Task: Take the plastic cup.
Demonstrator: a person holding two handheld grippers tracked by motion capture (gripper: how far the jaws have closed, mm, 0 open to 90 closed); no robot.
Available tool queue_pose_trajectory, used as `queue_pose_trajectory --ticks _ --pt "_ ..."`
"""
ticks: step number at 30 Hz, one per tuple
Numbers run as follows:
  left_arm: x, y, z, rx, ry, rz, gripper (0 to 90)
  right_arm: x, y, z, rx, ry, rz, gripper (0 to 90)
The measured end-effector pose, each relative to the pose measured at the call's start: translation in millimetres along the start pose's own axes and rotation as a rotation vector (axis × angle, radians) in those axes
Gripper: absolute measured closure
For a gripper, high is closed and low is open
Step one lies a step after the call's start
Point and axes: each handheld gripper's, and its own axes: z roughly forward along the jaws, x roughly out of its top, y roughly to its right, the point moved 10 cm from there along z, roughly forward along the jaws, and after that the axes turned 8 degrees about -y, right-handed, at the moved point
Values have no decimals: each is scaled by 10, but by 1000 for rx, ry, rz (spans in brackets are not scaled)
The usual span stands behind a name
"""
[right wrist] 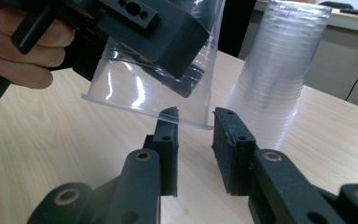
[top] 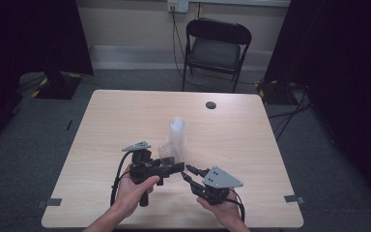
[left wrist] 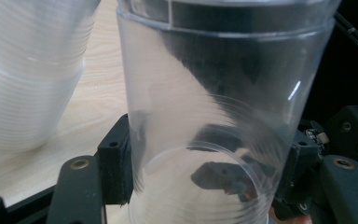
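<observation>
Clear cup (left wrist: 205, 130) clamped in left gripper (top: 176, 167), lifted off stack (right wrist: 272, 70); right gripper (right wrist: 195, 135) jaws unclenched at cup rim, pads not yet pressing; second grasp pending.

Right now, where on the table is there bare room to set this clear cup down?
Bare wood lies left of the stack of cups and across the table's far half. It is crowded near the front edge, around the left gripper, right gripper and held cup.

cup stack (top: 177, 137) mid-table (top: 125, 116) | single cup (left wrist: 205, 140) just before it | chair (top: 216, 48) behind table
</observation>
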Motion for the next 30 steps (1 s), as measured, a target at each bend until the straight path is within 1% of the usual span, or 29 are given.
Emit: queue_pose_trajectory --ticks 1,2,3,4,5,8,9,10,11,12,13,14,15,17,18,19,20,21,22,23,24,25,27,30 --pt "-2 24 5 -17 -5 -7 362 11 6 2 -5 13 -8 713" --pt "1 51 14 -42 -4 -23 362 11 6 2 -5 13 -8 713" --pt "-2 69 25 -53 -6 -33 362 16 9 4 -9 19 -9 713" --pt "-6 79 36 -52 -7 -33 363 20 11 7 -11 23 -8 713" --pt "-10 81 45 -48 -11 -23 362 21 14 10 -13 24 -9 713" --pt "-8 98 57 -54 -8 -28 362 21 18 9 -24 30 -21 720" --pt "-8 107 61 -69 -10 -41 362 26 22 8 -27 35 -22 723" --pt "-6 113 69 -80 -12 -63 362 38 23 2 -28 45 -10 725" --pt "-5 110 95 -77 -13 -75 362 52 25 -4 -30 55 -7 720" --pt "0 113 103 -81 -10 -78 362 75 35 -13 -40 68 0 712" --pt "2 114 107 -82 -10 -79 363 75 38 -16 -41 68 12 713" --pt "2 114 107 -82 -10 -79 363 73 47 -18 -44 69 9 720" --pt "3 121 109 -92 -11 -81 362 72 56 -25 -50 77 9 723" --pt "3 131 111 -99 -12 -84 362 72 61 -27 -56 81 3 727" --pt "-3 146 113 -114 -19 -89 363 75 62 -26 -59 84 0 727" --pt "-3 146 113 -114 -19 -89 363 79 53 -24 -55 88 2 726" --pt "-20 177 124 -134 -27 -116 363 78 46 -19 -56 85 -2 725" --pt "-31 191 131 -121 -28 -97 366 71 38 -11 -62 76 -14 722" --pt "-31 191 131 -121 -28 -97 366 71 38 -11 -62 76 -14 722" --pt "-39 210 134 -121 -29 -93 366 75 32 -7 -68 79 -29 723" --pt "-32 213 131 -128 -25 -93 365 93 31 -14 -69 94 -26 726" --pt "-25 214 128 -138 -24 -97 366 99 37 -20 -75 99 -23 730" --pt "-21 211 131 -144 -22 -101 366 106 45 -26 -79 106 -23 734" --pt "-37 207 150 -139 -23 -101 360 109 47 -21 -84 113 -27 732"
